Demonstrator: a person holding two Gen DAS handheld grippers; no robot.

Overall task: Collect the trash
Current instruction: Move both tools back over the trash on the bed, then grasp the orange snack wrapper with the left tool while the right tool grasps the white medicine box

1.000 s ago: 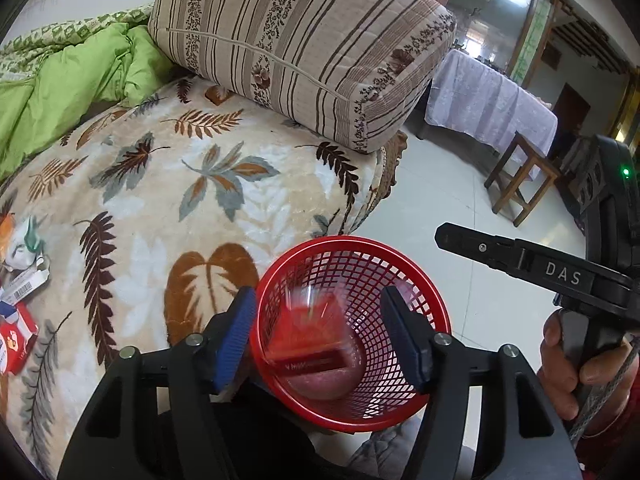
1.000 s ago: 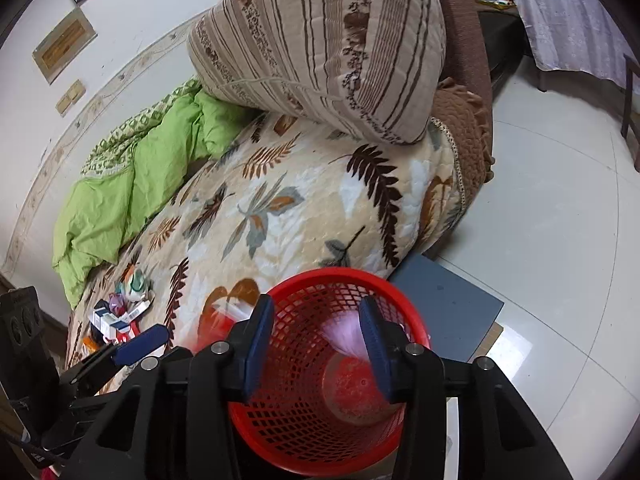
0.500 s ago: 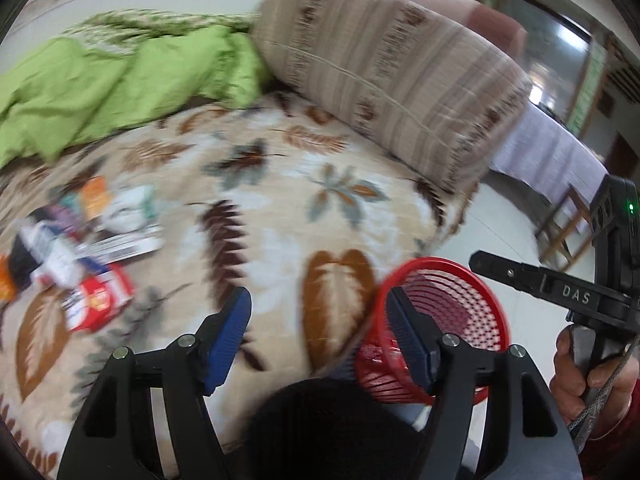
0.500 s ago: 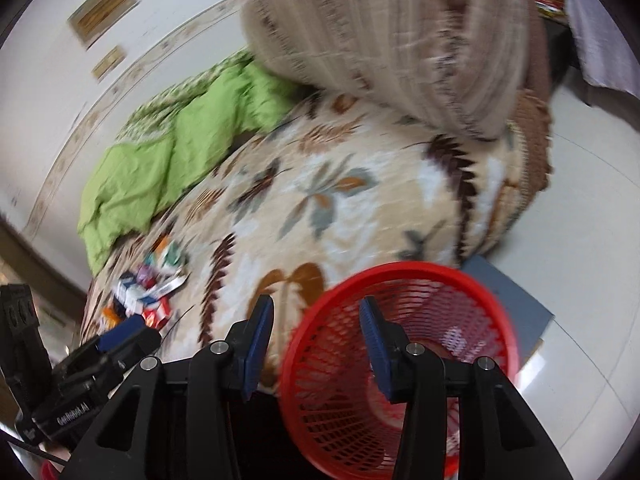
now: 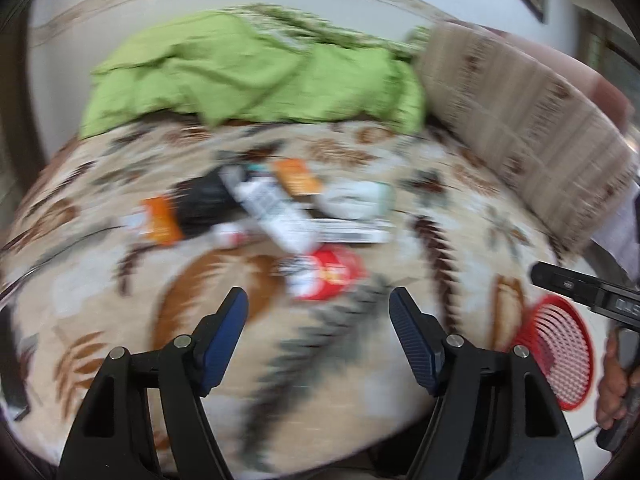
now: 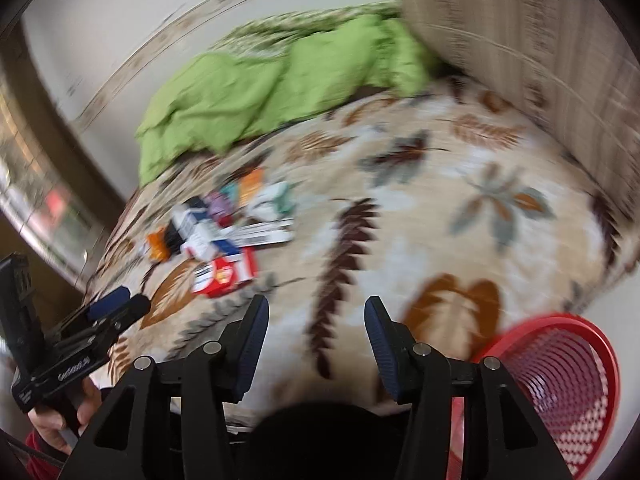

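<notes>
Item, left gripper [image 5: 319,312]: jaws spread wide, nothing between the blue pads [image 5: 224,338], held low over a bed; both views are blurred. Item, leaf-print blanket [image 5: 460,208]: cream with brown, grey and teal leaves, covering the bed surface across both views. Item, pile of trash [image 5: 276,216]: lies on the blanket at about 12 o'clock from the left gripper, just beyond its fingertips; it holds an orange packet [image 5: 160,222] at the 10 o'clock edge of the pile, a black piece [image 5: 204,204] beside that, a white box with dark print [image 5: 276,216] tilted through the middle, a second orange packet [image 5: 298,176] at the far side, a pale crumpled wrapper [image 5: 356,200] toward 2 o'clock, and a red and white box [image 5: 328,274] nearest the gripper. Finer detail cannot be read through the blur. Item, green quilt [image 5: 248,76]: bunched along the far edge of the bed against the wall. Item, striped cushion [image 5: 524,120]: at 2 o'clock, resting on the blanket. Item, red basket [image 5: 560,364]: mesh-sided, at 3 o'clock in the left view, off the bed's edge and well apart from the pile; in the right view it sits at 4 o'clock [image 6: 560,380], just beside the right finger. Item, right gripper [image 6: 316,334]: jaws parted, empty, hovering over the blanket, with the pile [image 6: 224,232] at its 11 o'clock.
</notes>
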